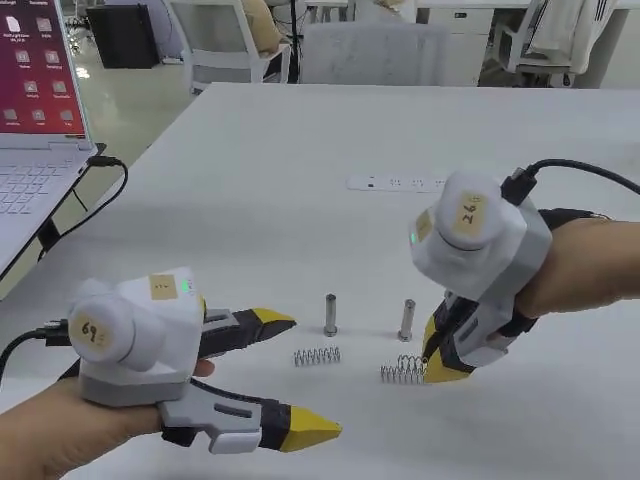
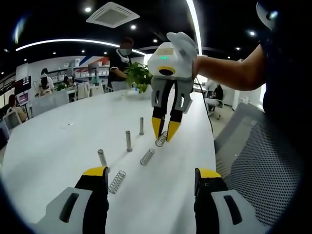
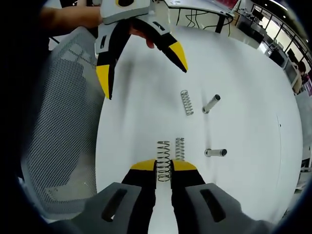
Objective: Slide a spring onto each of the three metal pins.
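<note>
In the head view two short metal pins [image 1: 330, 314] [image 1: 407, 320] stand upright on the white table [image 1: 300, 170]. My right gripper [image 1: 437, 368] points down beside the right pin, shut on one end of a spring [image 1: 410, 363]. A second spring [image 1: 317, 356] lies loose in front of the left pin. My left gripper [image 1: 292, 374] hovers open and empty at the lower left. The left gripper view shows three pins [image 2: 128, 140] in a row and a loose spring [image 2: 117, 181]. In the right gripper view the held spring [image 3: 164, 151] sticks out between the shut jaws.
An open laptop [image 1: 30, 150] with a black cable [image 1: 100, 200] sits at the table's left edge. A white power strip [image 1: 395, 184] lies further back. Chairs [image 1: 230, 40] stand beyond the far edge.
</note>
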`<state>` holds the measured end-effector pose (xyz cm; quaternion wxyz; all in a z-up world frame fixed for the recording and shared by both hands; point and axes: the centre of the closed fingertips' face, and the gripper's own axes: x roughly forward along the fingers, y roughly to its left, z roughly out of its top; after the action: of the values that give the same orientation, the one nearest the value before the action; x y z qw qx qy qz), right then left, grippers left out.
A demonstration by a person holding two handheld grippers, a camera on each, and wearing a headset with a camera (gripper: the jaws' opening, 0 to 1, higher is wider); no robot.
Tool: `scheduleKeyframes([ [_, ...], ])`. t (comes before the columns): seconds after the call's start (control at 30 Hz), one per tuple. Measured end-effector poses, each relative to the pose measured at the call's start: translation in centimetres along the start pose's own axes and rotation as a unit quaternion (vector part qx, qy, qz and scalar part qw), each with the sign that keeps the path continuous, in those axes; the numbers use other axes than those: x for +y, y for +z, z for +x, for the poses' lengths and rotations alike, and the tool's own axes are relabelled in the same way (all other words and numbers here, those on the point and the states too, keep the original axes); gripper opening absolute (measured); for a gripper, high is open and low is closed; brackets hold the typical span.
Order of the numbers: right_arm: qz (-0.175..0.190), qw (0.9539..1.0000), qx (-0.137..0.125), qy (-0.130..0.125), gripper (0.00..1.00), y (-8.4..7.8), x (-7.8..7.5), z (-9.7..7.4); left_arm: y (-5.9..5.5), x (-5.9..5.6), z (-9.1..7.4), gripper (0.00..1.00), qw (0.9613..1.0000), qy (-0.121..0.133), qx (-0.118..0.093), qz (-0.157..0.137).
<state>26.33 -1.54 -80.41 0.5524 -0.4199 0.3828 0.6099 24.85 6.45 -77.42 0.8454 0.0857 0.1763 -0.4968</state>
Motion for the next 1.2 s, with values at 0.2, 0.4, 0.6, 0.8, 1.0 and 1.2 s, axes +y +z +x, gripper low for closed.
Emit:
scheduleKeyframes([
  [0.2,-0.006,1.0000,-0.002,0.001,0.08,0.6,0.2,-0.1,0.2,-0.2,0.2,0.64,1.0000,-0.006,-0.004,0.003],
  [0.4,-0.012,0.9999,-0.003,0.001,0.08,1.1,0.5,-0.3,0.5,-0.5,0.4,0.61,0.9999,-0.012,-0.007,0.008],
  [0.6,-0.020,0.9998,-0.004,0.004,0.08,1.7,0.7,-0.2,0.8,-0.6,0.7,0.59,0.9997,-0.021,-0.007,0.013],
  [0.8,-0.025,0.9997,-0.005,0.005,0.08,2.1,0.9,-0.2,1.0,-1.2,1.2,0.54,0.9989,-0.039,0.000,0.026],
  [1.0,-0.028,0.9996,-0.004,0.006,0.08,2.4,1.1,-0.1,1.3,-1.5,1.7,0.51,0.9981,-0.050,0.000,0.036],
  [1.2,-0.031,0.9995,-0.001,0.009,0.08,2.5,1.3,0.0,1.4,-1.8,2.0,0.48,0.9972,-0.061,0.001,0.042],
])
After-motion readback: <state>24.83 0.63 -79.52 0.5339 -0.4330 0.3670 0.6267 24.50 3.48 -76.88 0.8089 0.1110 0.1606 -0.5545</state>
